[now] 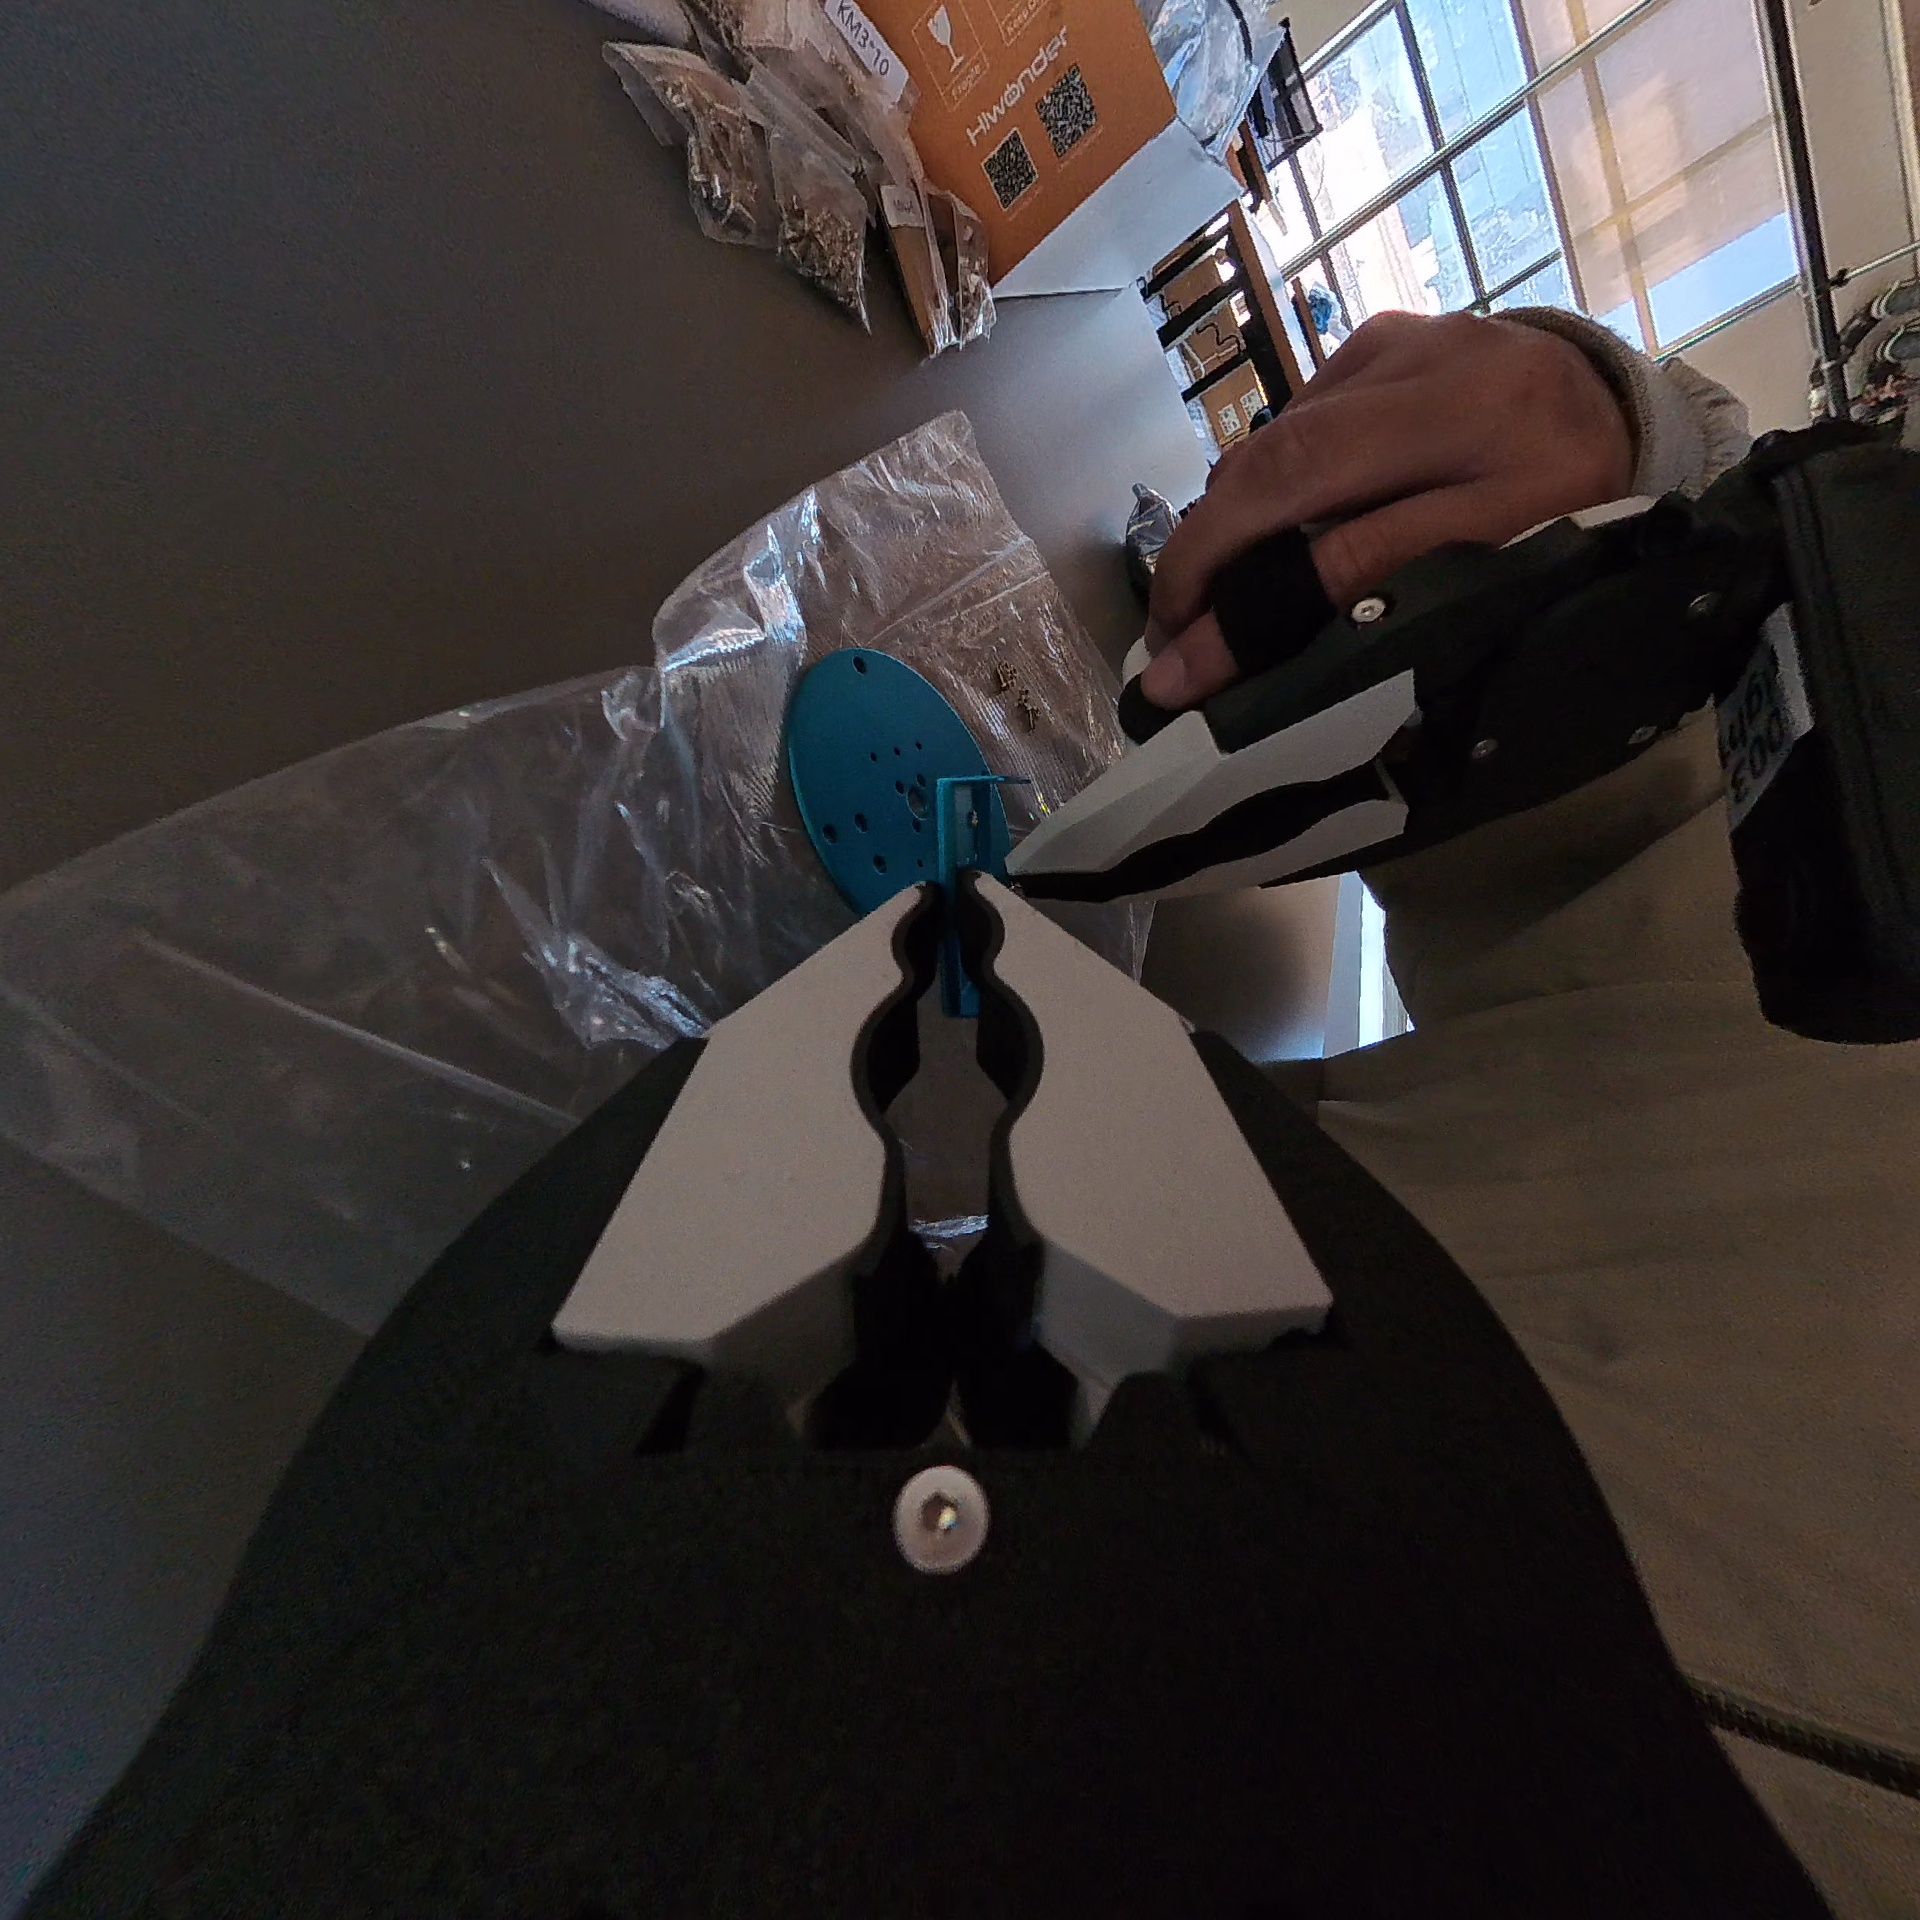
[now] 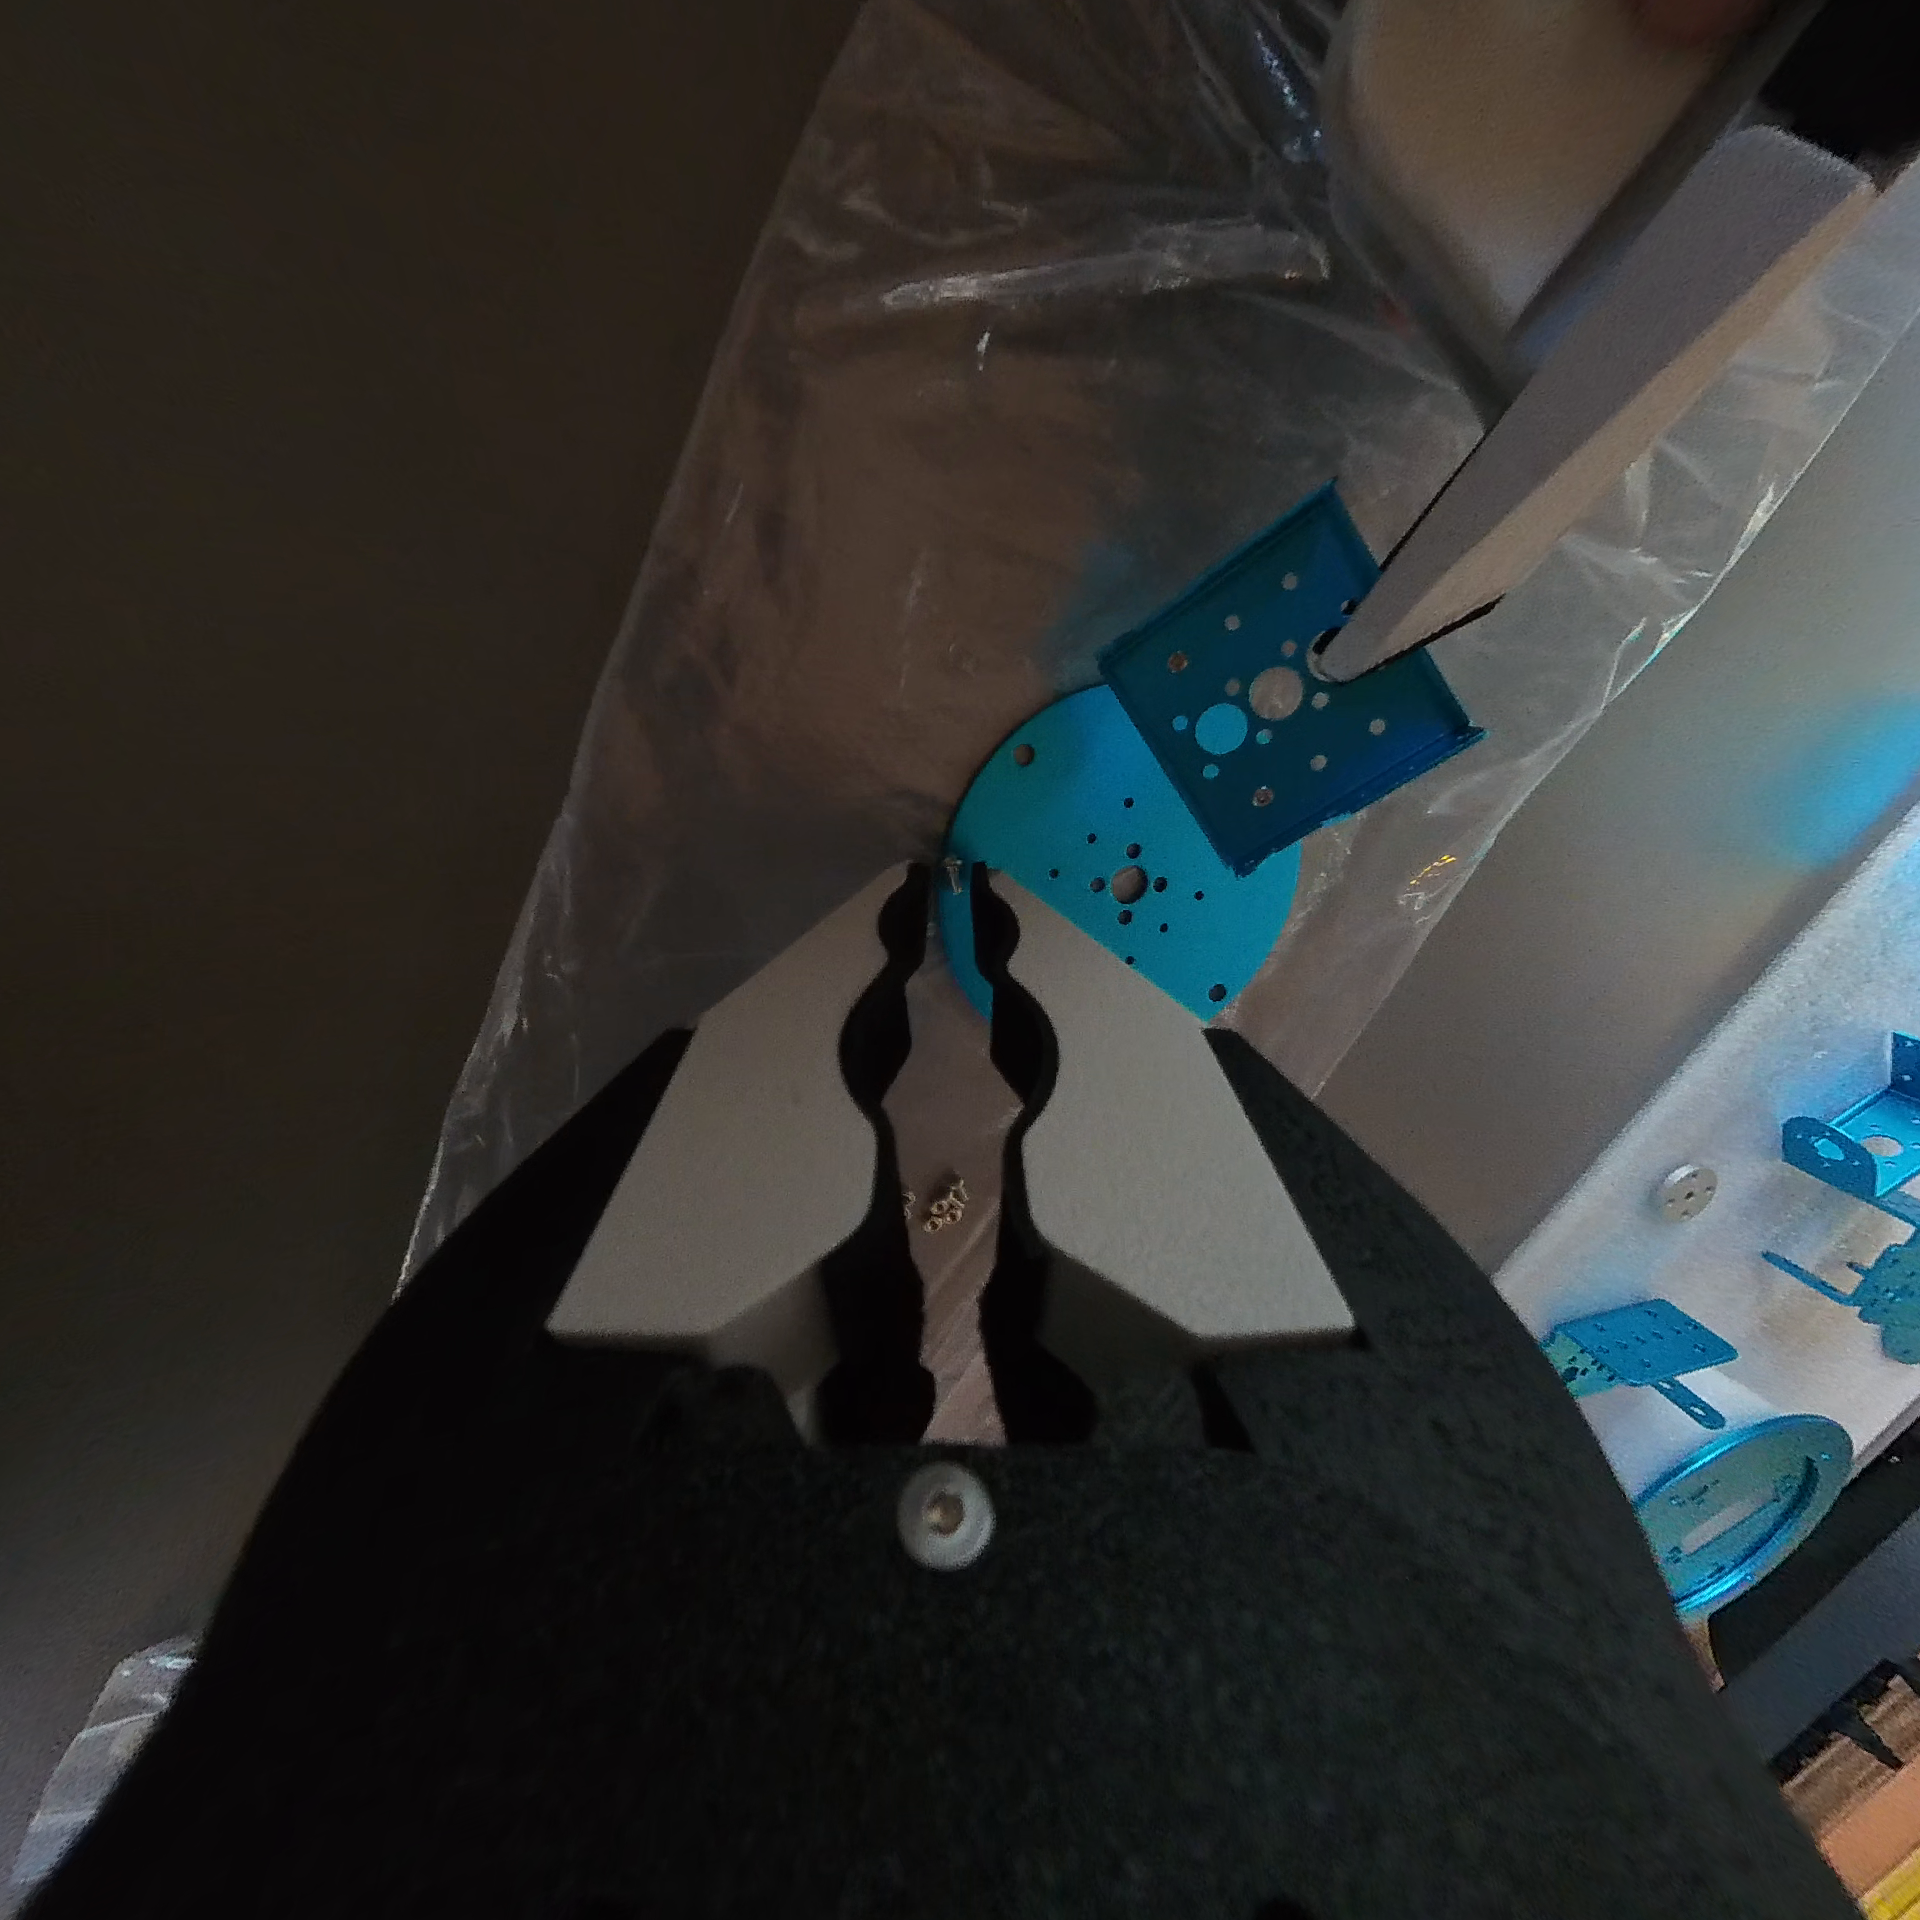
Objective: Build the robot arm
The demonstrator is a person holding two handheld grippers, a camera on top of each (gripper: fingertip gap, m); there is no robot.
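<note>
My left gripper (image 1: pixel 948 891) is shut on the edge of a blue square bracket (image 1: pixel 958 914) drilled with holes, and holds it upright over a blue round disc (image 1: pixel 883 758). In the right wrist view the bracket (image 2: pixel 1247 727) overlaps the disc (image 2: pixel 1091 831), and the left gripper's fingers (image 2: pixel 1558 468) pinch its far edge. My right gripper (image 2: pixel 948 878) is shut on a small silver screw (image 2: pixel 952 878) at the disc's rim. In the left wrist view the right gripper (image 1: pixel 1023 881) sits just right of the bracket, held by a hand (image 1: pixel 1403 468).
Disc and bracket lie on a crumpled clear plastic sheet (image 1: pixel 520 831) on a dark table. Small nuts (image 2: pixel 945 1210) lie loose beside the disc. Bags of screws (image 1: pixel 790 177) and an orange cardboard box (image 1: pixel 1018 125) stand farther back. More blue parts (image 2: pixel 1766 1351) lie to the right. Left tips to right tips: about 7 cm.
</note>
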